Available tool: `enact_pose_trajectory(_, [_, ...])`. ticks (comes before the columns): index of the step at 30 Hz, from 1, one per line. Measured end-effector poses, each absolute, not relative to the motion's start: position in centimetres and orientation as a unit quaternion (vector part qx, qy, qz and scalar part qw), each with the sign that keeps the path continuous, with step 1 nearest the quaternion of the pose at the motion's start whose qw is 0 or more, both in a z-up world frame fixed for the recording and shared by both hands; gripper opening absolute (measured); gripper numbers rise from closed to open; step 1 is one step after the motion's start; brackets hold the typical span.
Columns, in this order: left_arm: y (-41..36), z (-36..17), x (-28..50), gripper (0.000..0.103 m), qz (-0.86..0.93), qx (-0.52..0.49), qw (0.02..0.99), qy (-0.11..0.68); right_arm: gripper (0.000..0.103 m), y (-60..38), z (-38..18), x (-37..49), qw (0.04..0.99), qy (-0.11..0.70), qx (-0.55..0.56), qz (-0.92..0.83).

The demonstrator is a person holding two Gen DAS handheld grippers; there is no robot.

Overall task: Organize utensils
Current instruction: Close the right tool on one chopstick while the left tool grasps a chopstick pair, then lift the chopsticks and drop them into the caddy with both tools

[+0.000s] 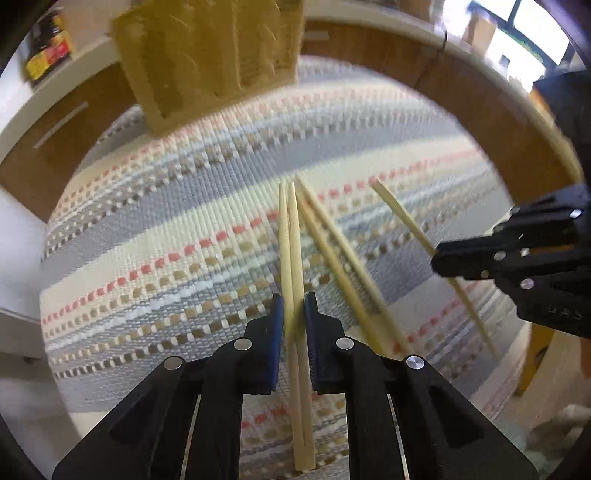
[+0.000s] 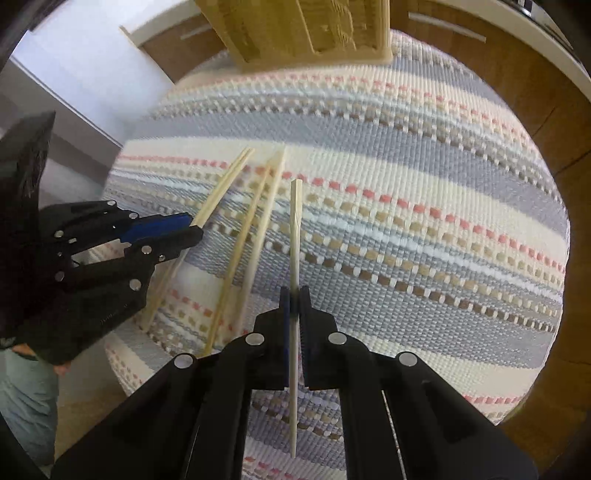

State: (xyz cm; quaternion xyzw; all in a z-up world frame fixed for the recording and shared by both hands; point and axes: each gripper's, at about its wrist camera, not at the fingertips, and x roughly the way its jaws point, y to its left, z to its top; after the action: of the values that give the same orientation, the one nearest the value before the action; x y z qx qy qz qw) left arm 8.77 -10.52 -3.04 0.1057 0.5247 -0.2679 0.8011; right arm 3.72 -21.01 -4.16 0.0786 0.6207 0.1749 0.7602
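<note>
Left tool [image 1: 294,301] clenched on a chopstick pair [image 1: 291,236]; right tool [image 2: 294,291] clenched on a single chopstick [image 2: 294,229]; loose chopsticks [image 1: 332,251] lying between, on striped mat [image 1: 166,221]

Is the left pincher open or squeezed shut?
Shut. The left gripper has both blue pads pressed against a pair of chopsticks, with no gap left between them.

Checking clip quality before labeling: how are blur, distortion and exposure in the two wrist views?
Left wrist view: heavy fisheye bending of the placemat stripes; motion blur smears the wooden holder; window at top right is blown out; the left tongs and their chopstick pair stay fairly sharp. Right wrist view: same bulge, holder blurred, loose chopsticks streaked; the single chopstick in the right tongs is crisp.
</note>
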Motion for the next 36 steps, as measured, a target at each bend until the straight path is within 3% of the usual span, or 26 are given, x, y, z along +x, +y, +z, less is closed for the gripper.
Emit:
enact_pose_trajectory(20, [-2.1,14.8,6.9,0.010,-0.261,-0.107,0.938,0.203,0.004,-22.9,10.6,4.5,0.907,0.370,0.081,0.186])
enact_pose_trajectory(29, [-3.4,18.7,9.9,0.010,-0.226,-0.117,0.963,0.092,0.004,-25.4,16.7,9.4,0.952,0.252,0.105,0.136])
enact_pose_trajectory(36, [-3.6,18.4,14.1,0.010,-0.216,-0.134,0.966,0.035,0.004,-27.1,17.6,13.8,0.979,0.139,0.106,0.106])
